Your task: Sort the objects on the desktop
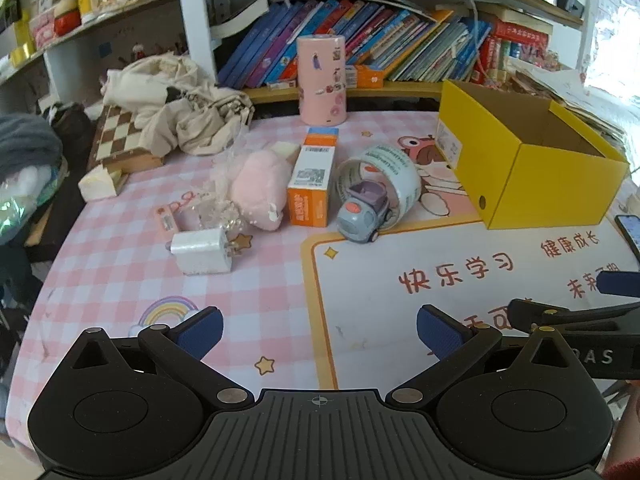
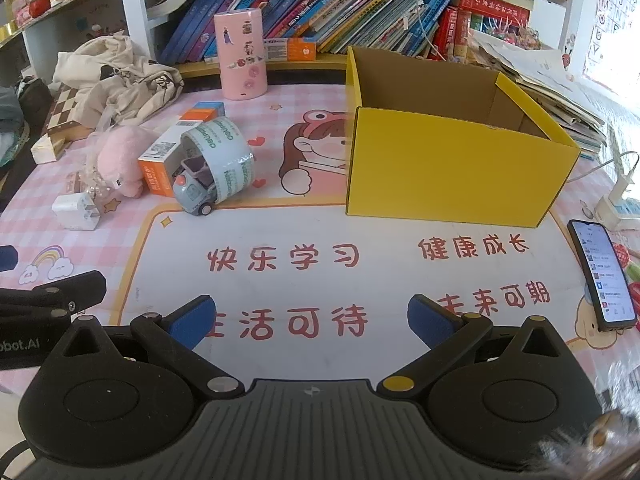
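On the pink checked desk mat lie a white charger plug, a pink plush toy, an orange-and-white carton, a grey toy car and a tape roll leaning over the car. An open yellow box stands to their right, with nothing showing inside. My left gripper hovers open near the front edge. My right gripper is open too, in front of the box.
A pink sticker-covered cylinder stands at the back before a shelf of books. Crumpled cloth covers a chessboard box at back left. A phone lies at the right, paper stacks behind the box.
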Demonstrator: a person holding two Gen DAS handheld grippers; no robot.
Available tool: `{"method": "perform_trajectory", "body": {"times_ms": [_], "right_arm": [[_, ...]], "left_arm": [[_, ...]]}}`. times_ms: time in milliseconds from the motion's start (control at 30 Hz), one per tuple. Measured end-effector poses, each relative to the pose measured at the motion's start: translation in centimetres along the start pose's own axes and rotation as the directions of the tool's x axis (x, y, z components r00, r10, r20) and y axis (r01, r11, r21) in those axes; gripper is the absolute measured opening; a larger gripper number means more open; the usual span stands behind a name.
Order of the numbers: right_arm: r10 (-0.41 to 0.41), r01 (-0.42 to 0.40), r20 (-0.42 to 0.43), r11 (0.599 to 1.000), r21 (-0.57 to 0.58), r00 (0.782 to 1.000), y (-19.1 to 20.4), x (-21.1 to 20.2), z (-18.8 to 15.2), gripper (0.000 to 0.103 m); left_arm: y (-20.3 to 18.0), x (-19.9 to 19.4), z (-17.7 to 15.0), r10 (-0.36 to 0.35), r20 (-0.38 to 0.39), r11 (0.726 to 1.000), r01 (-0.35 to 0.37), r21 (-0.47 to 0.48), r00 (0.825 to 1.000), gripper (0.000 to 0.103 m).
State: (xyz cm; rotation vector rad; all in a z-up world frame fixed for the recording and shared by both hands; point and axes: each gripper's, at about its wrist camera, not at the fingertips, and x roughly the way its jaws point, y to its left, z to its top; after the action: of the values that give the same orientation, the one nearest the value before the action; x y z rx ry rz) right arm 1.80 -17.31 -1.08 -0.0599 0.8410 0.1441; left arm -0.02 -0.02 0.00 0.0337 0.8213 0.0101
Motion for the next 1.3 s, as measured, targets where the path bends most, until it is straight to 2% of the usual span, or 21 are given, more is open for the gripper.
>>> {"method": "perform_trajectory", "body": {"times_ms": [233,367,1300], "right_arm": [[0.014,-0.014,0.004,1.0,0.002,1.0,0.3,-0.1,0.2,0.103],[0.011,-0.011,0.003,1.0,0.006,1.0,0.2,-0.1,0.0,0.103],[0.012,-0.012,0.007,1.0,0.007,1.0,0.1,0.1,0.2,0.103]], "left_arm": [[-0.7,-0.4,-0.3,0.039,0.036,0.999,-0.04,0.011,0.999,0.103],[0.5,-0.2,0.0,0.001,0.013,1.0,-0.001,-0.013,1.0,0.103],[1.0,0.3,-0.2,-0.019,0.038,0.999,0.021,-0.048,0.999,0.103]]}}
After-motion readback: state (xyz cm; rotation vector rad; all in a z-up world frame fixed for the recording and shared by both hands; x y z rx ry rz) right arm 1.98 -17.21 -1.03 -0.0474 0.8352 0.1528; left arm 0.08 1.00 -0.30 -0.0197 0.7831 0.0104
